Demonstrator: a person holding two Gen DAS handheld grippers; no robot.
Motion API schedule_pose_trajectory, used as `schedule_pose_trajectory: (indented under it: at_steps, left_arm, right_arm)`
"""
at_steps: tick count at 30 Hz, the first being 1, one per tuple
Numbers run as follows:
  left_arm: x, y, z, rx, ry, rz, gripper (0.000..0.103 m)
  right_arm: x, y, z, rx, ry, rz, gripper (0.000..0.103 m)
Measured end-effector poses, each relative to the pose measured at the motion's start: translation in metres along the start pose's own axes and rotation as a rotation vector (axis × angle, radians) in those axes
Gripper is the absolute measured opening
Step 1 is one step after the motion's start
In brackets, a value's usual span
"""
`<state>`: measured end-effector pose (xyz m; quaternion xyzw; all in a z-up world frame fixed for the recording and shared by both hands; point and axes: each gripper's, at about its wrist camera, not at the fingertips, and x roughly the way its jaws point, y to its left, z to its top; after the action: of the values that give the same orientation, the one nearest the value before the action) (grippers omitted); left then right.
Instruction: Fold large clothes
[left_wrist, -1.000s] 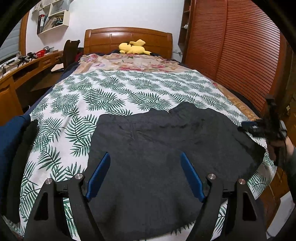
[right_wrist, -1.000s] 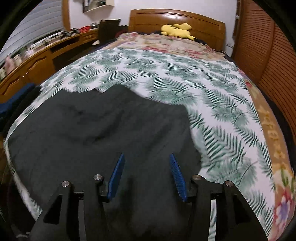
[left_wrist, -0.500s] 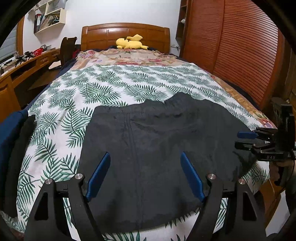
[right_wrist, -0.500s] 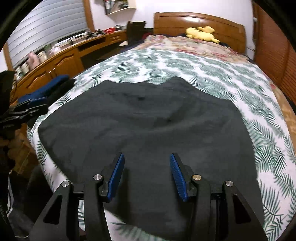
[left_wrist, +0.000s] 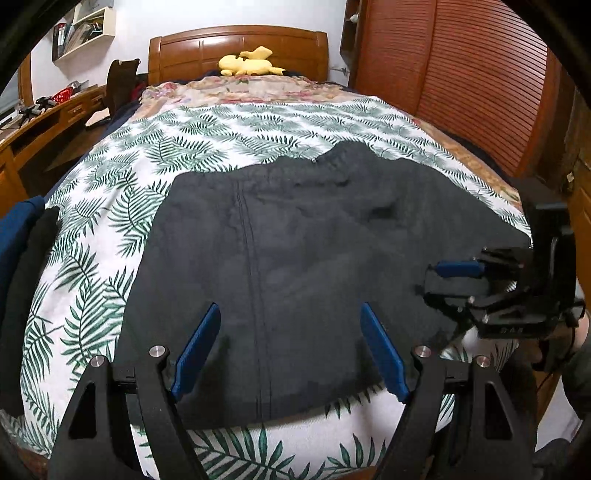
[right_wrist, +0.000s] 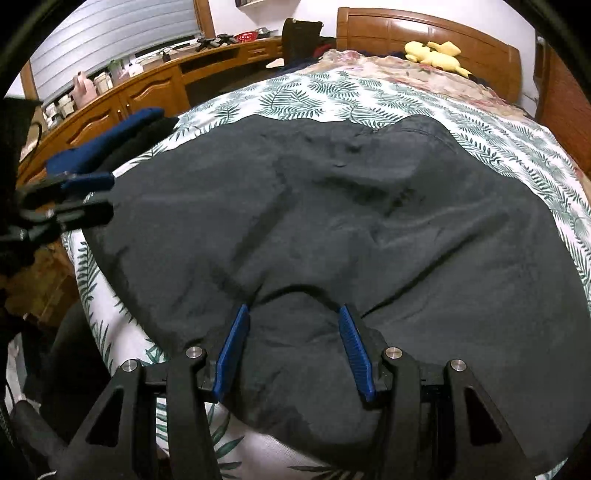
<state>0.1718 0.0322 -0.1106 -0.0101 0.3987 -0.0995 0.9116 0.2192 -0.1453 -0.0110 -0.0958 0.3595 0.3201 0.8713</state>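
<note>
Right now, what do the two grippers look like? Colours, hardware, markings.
Both match: the left gripper and right gripper have black angular linkage arms with silver pivot bolts and flat blue ribbed finger pads. Seen from the left wrist, the right gripper's black body bears small, unreadable pale lettering, with a thin dark cable beside it.

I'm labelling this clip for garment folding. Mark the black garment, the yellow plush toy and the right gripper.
black garment (left_wrist: 314, 236): left wrist view, middle of cloth.
yellow plush toy (left_wrist: 249, 63): left wrist view, body.
right gripper (right_wrist: 293, 350): right wrist view, between fingertips.
</note>
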Motion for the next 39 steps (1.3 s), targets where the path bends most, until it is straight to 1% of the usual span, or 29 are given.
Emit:
schedule_pose_trajectory:
  at_steps: [2,4,9,11,15,21,22,23,26,29,34,36,37,38,39]
  left_arm:
    - [-0.003,0.002,-0.003,-0.005,-0.003,0.0,0.079]
    - [-0.006,0.007,-0.006,-0.011,-0.006,0.01,0.079]
    - [-0.016,0.027,-0.012,-0.052,-0.012,0.054,0.079]
    - [-0.019,0.037,-0.015,-0.071,-0.013,0.074,0.079]
    - [-0.022,0.056,-0.02,-0.108,-0.01,0.118,0.079]
    - [-0.021,0.081,-0.033,-0.164,0.012,0.155,0.079]
    - [-0.02,0.083,-0.035,-0.176,0.017,0.154,0.077]
    - [-0.018,0.085,-0.038,-0.188,0.022,0.148,0.072]
    - [-0.009,0.091,-0.047,-0.228,0.047,0.121,0.065]
    - [-0.004,0.094,-0.054,-0.269,0.048,0.108,0.063]
    - [-0.004,0.092,-0.059,-0.272,0.037,0.12,0.063]
    - [-0.004,0.091,-0.059,-0.283,0.034,0.113,0.058]
    - [-0.006,0.09,-0.061,-0.287,0.032,0.103,0.052]
    - [-0.006,0.089,-0.061,-0.293,0.03,0.098,0.049]
    - [-0.007,0.089,-0.061,-0.295,0.029,0.1,0.048]
  right_arm:
    - [-0.008,0.002,0.001,0.003,-0.003,-0.011,0.053]
    - [-0.012,0.01,0.004,-0.004,-0.024,-0.024,0.053]
    - [-0.024,0.024,0.005,-0.03,-0.068,0.007,0.053]
    - [-0.018,0.032,0.001,-0.051,-0.059,0.024,0.053]
    - [0.007,0.035,-0.006,-0.1,-0.003,-0.015,0.053]
    - [0.013,0.03,-0.009,-0.084,-0.021,-0.011,0.054]
    - [0.01,0.03,-0.011,-0.085,-0.022,-0.014,0.054]
    - [0.01,0.03,-0.012,-0.087,-0.022,-0.018,0.054]
    - [0.013,0.033,-0.012,-0.092,-0.02,-0.024,0.054]
    - [0.007,0.039,-0.007,-0.096,-0.016,-0.024,0.054]
    - [0.006,0.039,-0.007,-0.095,-0.02,-0.023,0.054]
    - [0.006,0.038,-0.008,-0.091,-0.025,-0.022,0.054]
    - [0.006,0.037,-0.008,-0.089,-0.027,-0.021,0.054]
    - [0.007,0.037,-0.009,-0.087,-0.03,-0.02,0.055]
    - [0.007,0.037,-0.01,-0.085,-0.032,-0.02,0.055]
